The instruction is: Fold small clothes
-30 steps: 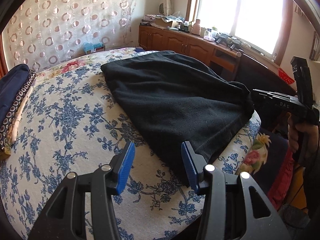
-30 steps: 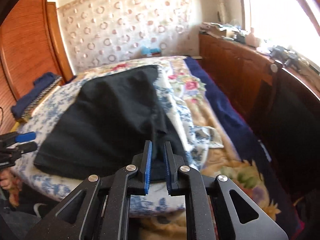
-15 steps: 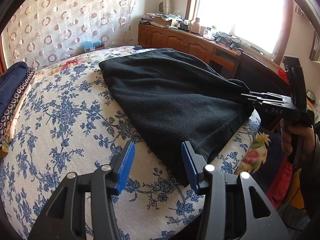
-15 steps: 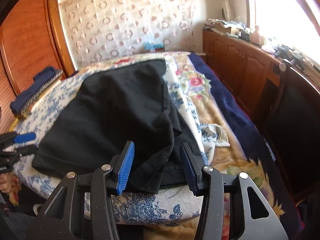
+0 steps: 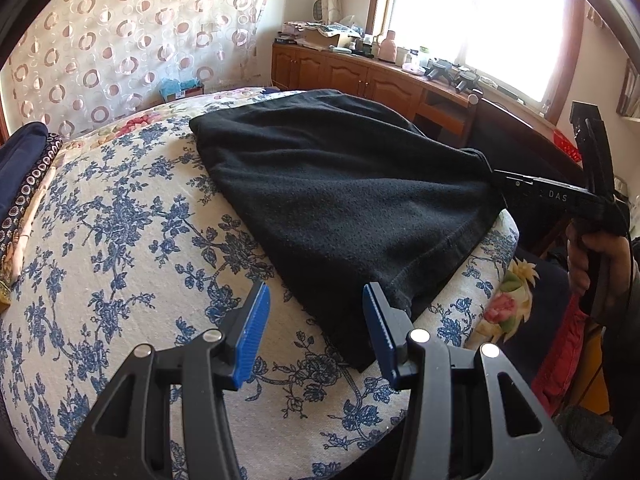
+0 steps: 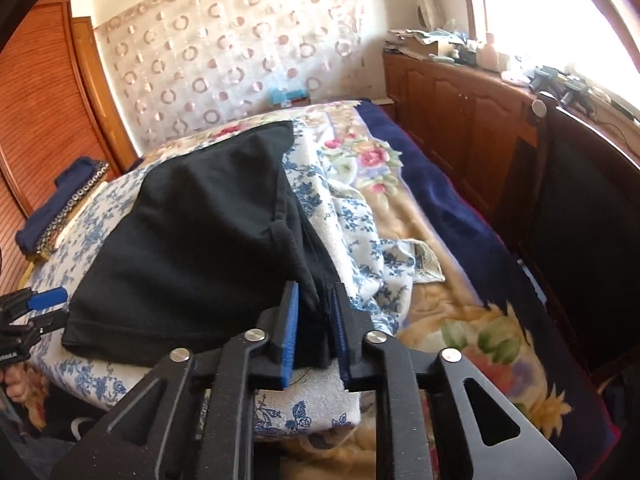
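Here the black garment (image 5: 344, 208) lies spread on the blue-floral bedspread (image 5: 120, 240), reaching its near edge. The right gripper (image 6: 314, 320) is closing on a bunched corner; the left gripper (image 5: 316, 328) hangs open by the hem corner. Next, likely, the left must clamp before lifting. No containers are in play.

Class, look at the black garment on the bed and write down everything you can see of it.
The black garment looks like soft, fleecy knit with a stitched hem along its near edge. It lies spread flat on the blue-flowered sheet, one corner reaching the bed's near edge. The right gripper is closing on its bunched corner, with cloth between the blue fingers. The left gripper stands open at the near hem corner, not gripping it.
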Action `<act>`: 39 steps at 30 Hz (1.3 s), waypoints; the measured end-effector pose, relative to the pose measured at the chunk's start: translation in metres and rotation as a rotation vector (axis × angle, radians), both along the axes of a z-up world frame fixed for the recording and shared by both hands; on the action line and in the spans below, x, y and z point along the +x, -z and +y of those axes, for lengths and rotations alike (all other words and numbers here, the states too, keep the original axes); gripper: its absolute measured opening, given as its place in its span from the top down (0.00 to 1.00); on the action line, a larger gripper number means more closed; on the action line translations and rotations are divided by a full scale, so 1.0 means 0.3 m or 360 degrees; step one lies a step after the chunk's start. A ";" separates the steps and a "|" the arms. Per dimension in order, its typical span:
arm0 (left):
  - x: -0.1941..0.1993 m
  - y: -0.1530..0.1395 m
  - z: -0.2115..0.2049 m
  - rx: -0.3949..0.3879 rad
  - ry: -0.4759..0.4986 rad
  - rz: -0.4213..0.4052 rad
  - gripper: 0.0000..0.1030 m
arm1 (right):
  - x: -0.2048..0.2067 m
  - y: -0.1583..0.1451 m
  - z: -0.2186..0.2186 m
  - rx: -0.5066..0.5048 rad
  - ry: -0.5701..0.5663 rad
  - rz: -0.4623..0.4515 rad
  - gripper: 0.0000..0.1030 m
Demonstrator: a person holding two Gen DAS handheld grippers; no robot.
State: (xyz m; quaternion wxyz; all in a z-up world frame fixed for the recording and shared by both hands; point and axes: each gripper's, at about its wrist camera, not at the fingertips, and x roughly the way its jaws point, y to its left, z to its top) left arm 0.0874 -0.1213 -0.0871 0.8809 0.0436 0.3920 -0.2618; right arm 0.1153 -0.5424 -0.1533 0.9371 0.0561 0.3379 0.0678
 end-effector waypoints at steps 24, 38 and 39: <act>0.011 0.055 -0.024 -0.0022 0.0036 0.0105 0.54 | 0.029 0.072 0.018 -0.0067 -0.0107 0.0047 0.57; -0.008 0.051 -0.044 -0.0036 0.0145 0.0088 0.93 | 0.014 0.063 0.044 -0.0026 -0.0220 0.0010 0.93; -0.011 0.046 -0.040 -0.0045 0.0146 0.0073 0.98 | 0.008 0.053 0.042 -0.0008 -0.0226 -0.0009 0.93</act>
